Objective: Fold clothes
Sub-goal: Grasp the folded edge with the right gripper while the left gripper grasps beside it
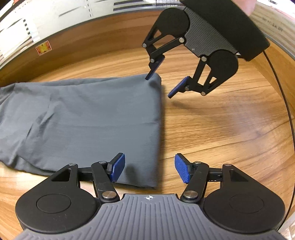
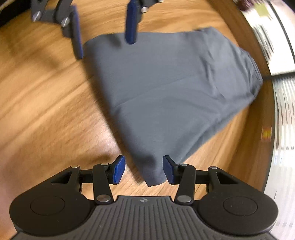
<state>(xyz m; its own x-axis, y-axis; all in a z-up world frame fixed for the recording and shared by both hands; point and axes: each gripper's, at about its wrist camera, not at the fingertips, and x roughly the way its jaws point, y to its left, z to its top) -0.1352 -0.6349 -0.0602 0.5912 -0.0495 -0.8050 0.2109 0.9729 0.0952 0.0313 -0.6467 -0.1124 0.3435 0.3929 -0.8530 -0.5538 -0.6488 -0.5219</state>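
Note:
A grey folded garment (image 1: 88,118) lies flat on the wooden table (image 1: 221,129). My left gripper (image 1: 150,170) is open, its jaws straddling the garment's near right corner, just above it. My right gripper (image 1: 158,86) is open at the garment's far right corner, one pad touching the cloth edge. In the right wrist view the garment (image 2: 175,92) spreads ahead, its near corner between the open jaws of my right gripper (image 2: 143,169). My left gripper (image 2: 105,40) hangs open over the far corner there.
A red sticker (image 1: 43,49) sits on the table's far rim. A pale striped floor (image 1: 55,14) lies beyond the table edge. A thin black cable (image 1: 284,88) runs along the right edge. Bare wood lies right of the garment.

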